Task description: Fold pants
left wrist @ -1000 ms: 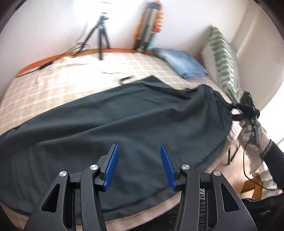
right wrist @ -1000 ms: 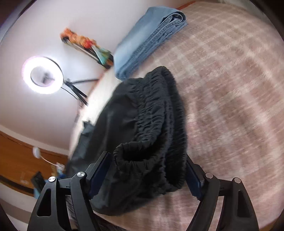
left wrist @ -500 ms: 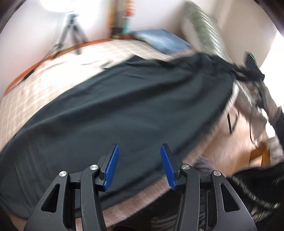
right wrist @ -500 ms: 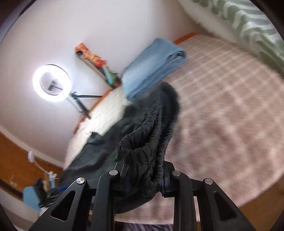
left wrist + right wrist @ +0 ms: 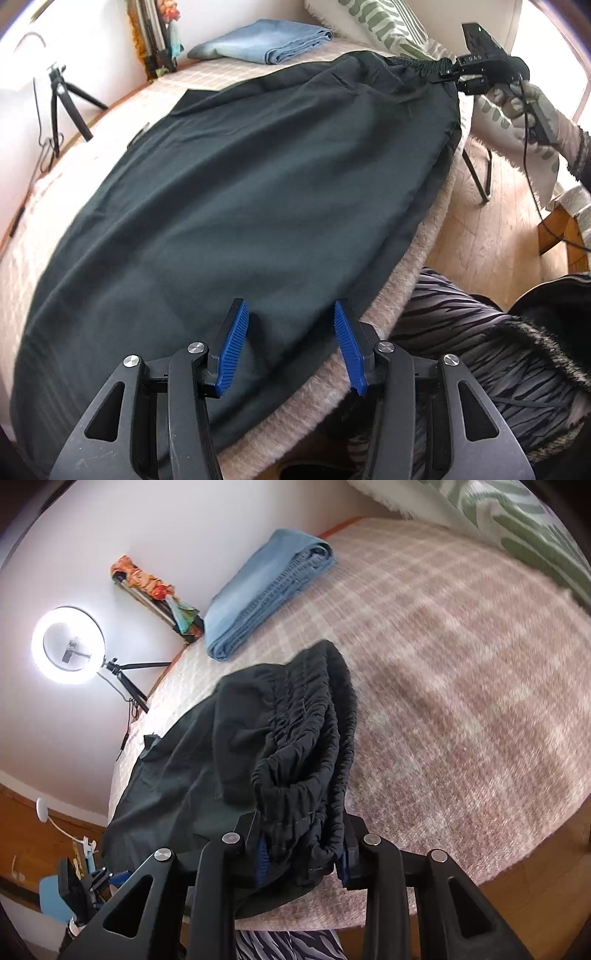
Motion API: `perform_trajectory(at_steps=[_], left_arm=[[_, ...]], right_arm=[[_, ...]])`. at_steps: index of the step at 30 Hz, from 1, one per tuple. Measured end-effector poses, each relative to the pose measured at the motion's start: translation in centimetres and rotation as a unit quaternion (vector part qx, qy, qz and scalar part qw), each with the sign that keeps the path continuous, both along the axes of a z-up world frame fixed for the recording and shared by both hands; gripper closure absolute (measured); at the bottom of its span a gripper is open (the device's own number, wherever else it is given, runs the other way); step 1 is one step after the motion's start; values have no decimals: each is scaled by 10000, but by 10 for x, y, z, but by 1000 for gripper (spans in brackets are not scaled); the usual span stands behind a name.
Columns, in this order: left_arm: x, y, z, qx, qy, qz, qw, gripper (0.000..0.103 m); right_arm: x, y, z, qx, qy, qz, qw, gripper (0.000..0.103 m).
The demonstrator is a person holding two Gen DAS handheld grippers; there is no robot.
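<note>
Bedroom scene: bed (image 5: 402, 254) with a fuzzy pink-and-white checked cover, white wall behind, wood floor at the right of the left wrist view. Dark pants (image 5: 240, 192) lie spread across the bed, one long edge along the near side of the mattress, the gathered elastic waistband (image 5: 306, 746) lifted at the far right end. Right gripper (image 5: 303, 860) is clamped on that bunched waistband, blue pads pressed into the fabric on both sides; its jaws have just eased a little wider, with the band between them and gripped. In the left wrist view the same tool shows at top right, held by a gloved hand (image 5: 535, 107), waistband stretched taut from its tip, a cable hanging below. Left gripper (image 5: 291, 350) hovers over the near edge of the pants, blue fingers (image 5: 232, 347) apart with a clear gap, nothing pinched; jaws have just been closing some, cloth only beneath them. Folded blue jeans (image 5: 266, 42) sit at the far side of the bed, well apart from the pants. Green-patterned pillow (image 5: 380, 22) at the head. Ring light (image 5: 66, 644) on a tripod (image 5: 61, 96) stands by the wall. Striped clothing of the person (image 5: 480, 354) at lower right.
</note>
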State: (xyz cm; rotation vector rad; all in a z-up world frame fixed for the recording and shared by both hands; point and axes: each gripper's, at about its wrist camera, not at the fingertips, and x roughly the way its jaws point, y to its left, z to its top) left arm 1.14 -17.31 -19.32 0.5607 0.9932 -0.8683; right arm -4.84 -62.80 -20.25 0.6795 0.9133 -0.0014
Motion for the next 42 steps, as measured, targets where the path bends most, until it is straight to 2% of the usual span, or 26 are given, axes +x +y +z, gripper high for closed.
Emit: perform_trajectory(at_steps=[1,2,3,6,10,13,15,18,19,22,24,27,29,32,34,36,42], left_arm=[[-1,-2,-1,38,-29,-49,10000,73],[-3,-2,-2,21,-15,-113,9999,91],[-5,-4,-1,-3,-32,-171,9998,97],[-13,-3,7,-86,-246,-290,9992,99],[-9,4,20,-299,-378,-115,9988,100],[-6,11,23,-528,-134,4,9985,101],[-12,10,20,-528,-45,-63,9986,101],[-27,3,1,-259,61,-355,9990,101],[-28,2,-4,-169,11,-358,9992,101],[-21,3,-1,-301,199,-234,9991,101],[-19,5,5,-346,263,-229,9988,96],[-18,8,18,-408,255,-126,9988,82],[-19,12,31,-679,311,-28,9972,77],[-15,13,48,-1081,310,186,9935,64],[-11,10,52,-1203,262,289,9920,63],[-5,2,49,-1174,173,408,9921,63],[9,-10,20,-1171,439,734,9894,63]], right_arm=[[1,2,2,-57,7,18,10000,74],[2,2,2,-86,22,22,10000,74],[4,3,1,-115,55,7,9999,74],[4,5,5,-105,47,-43,9999,75],[-8,10,27,24,-311,-5,9995,78],[-16,13,39,-157,-522,53,9985,78],[-17,15,28,-390,-360,72,9986,78],[-18,7,-10,-217,152,-72,9996,79],[-19,5,-19,-169,199,-126,9996,79],[-20,6,-23,-222,170,-107,9996,79],[-21,7,-20,-346,276,-44,9990,75],[-22,6,-5,-786,418,-33,9960,52],[-28,1,15,-1150,298,-198,9927,52],[-29,-1,47,-1505,-47,-335,9880,48],[-20,5,67,-1530,-362,-156,9874,36],[-3,19,80,-1459,-593,150,9874,31],[75,85,89,-1169,-939,1204,9813,31]])
